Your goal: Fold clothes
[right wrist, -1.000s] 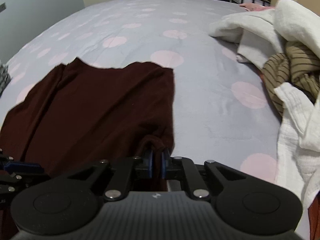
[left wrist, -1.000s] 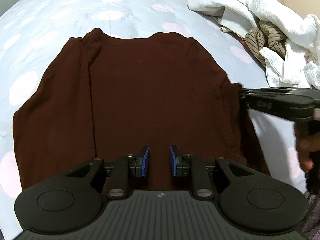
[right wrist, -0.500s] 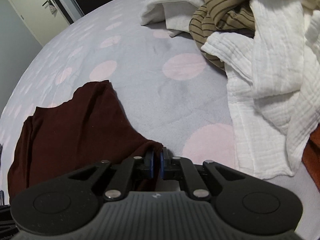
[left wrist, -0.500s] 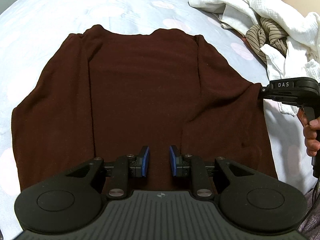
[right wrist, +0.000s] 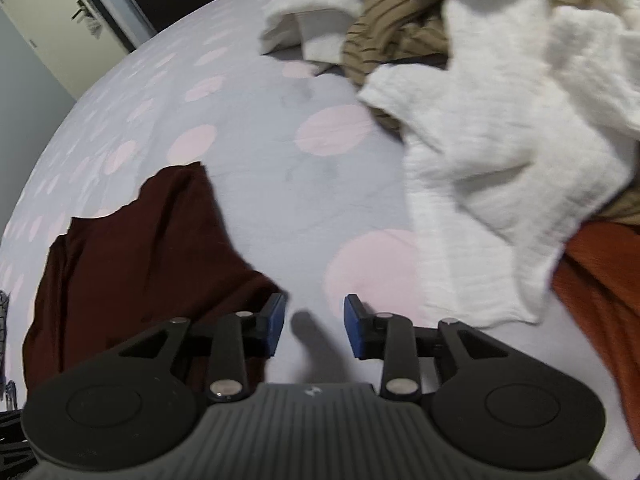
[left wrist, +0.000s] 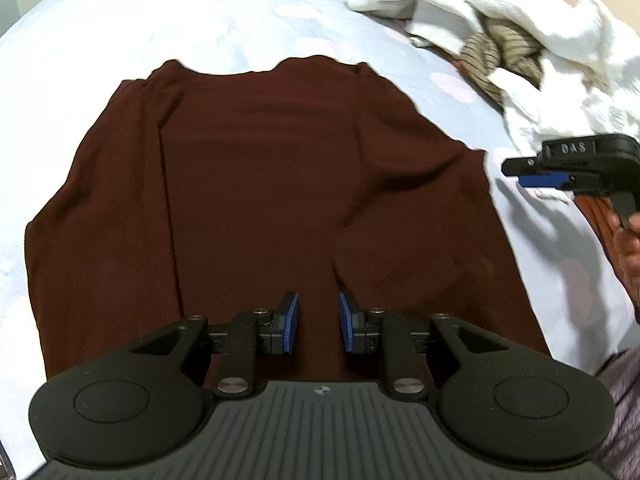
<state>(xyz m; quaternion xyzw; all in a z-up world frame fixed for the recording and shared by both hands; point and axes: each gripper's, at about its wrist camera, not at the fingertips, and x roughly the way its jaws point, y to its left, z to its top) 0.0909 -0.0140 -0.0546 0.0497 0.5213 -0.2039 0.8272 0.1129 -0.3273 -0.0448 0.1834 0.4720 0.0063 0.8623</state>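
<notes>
A dark maroon garment (left wrist: 260,200) lies spread flat on the bed, its right side pulled out wide; it also shows in the right wrist view (right wrist: 132,256). My left gripper (left wrist: 319,322) is open and empty, hovering over the garment's near hem. My right gripper (right wrist: 314,322) is open and empty, just off the garment's right corner, over bare sheet. It also shows from the side in the left wrist view (left wrist: 520,174), just right of the garment's edge.
The bed has a grey sheet with pink dots (right wrist: 256,120). A pile of white (right wrist: 520,152) and tan striped (right wrist: 396,28) clothes lies at the right, with an orange cloth (right wrist: 600,280) below it. A door (right wrist: 60,12) stands at the far left.
My right gripper pulled the garment's right side outward, then opened and let go of it. The left gripper stayed open over the hem.
</notes>
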